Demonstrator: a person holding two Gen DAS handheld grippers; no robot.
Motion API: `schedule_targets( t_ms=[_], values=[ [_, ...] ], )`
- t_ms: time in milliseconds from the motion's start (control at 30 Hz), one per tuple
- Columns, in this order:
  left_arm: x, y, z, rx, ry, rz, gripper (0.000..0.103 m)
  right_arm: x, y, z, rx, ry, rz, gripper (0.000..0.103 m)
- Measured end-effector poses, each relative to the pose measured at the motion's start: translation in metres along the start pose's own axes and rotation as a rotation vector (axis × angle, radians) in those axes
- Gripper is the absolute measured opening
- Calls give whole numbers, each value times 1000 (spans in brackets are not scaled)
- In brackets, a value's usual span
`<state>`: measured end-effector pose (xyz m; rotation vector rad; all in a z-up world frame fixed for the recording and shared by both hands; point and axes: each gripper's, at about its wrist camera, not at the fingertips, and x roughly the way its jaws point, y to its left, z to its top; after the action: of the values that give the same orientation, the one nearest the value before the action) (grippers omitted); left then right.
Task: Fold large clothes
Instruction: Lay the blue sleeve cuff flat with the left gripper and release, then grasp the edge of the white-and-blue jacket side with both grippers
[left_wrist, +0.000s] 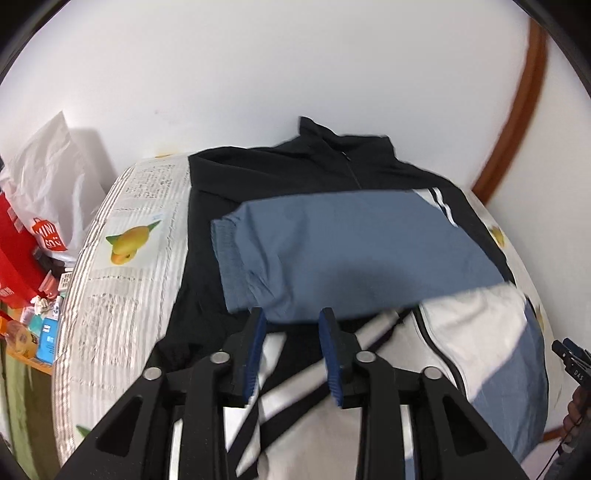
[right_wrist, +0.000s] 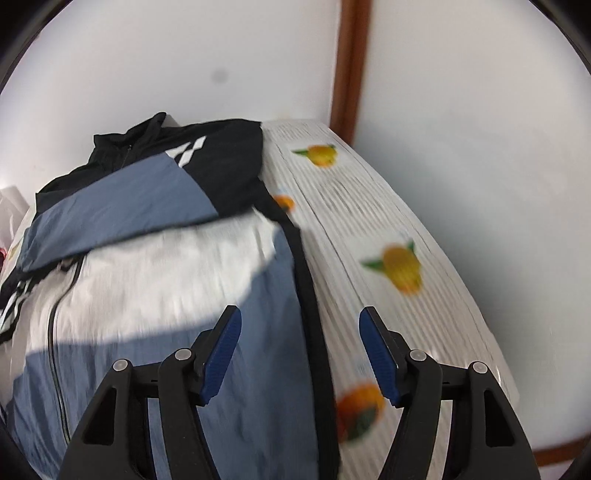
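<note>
White wall behind, brown door trim (right_wrist: 351, 66) at 12 o'clock in the right wrist view. Bench (left_wrist: 122, 258) carries a striped white cloth printed with yellow fruit. Jacket (left_wrist: 295, 177), black, blue and white, lies spread on it, collar at 12 o'clock against the wall, blue sleeve (left_wrist: 332, 243) folded across the chest. Left claw (left_wrist: 291, 317) released, nothing between its blue pads, hovering over the jacket's lower front just below the sleeve cuff. Right claw (right_wrist: 301, 317) also released and empty, over the jacket's black side seam at the hem. Plastic bags and clutter (left_wrist: 33, 236) at 9 o'clock in the left view.
</note>
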<state>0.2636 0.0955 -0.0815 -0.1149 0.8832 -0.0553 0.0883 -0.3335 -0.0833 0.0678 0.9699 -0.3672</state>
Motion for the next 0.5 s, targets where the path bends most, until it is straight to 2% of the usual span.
schedule_targets(
  t_ms=[100, 167, 267, 367, 500],
  values=[
    [-19, -8, -13, 13, -16, -19, 51, -10, -11, -28, 16, -2, 12, 70],
    [-30, -11, -21, 3, -27, -10, 54, -12, -16, -39, 12, 3, 25, 70],
    [-45, -16, -35, -34, -43, 18, 58, -9, -22, -52, -13, 4, 89, 70],
    [-61, -18, -49, -79, -61, 62, 60, 2, -22, -52, -64, 16, 172, 70],
    [-87, -14, -65, -143, -83, 117, 71, 22, -15, -39, -124, 33, 226, 70]
  ],
)
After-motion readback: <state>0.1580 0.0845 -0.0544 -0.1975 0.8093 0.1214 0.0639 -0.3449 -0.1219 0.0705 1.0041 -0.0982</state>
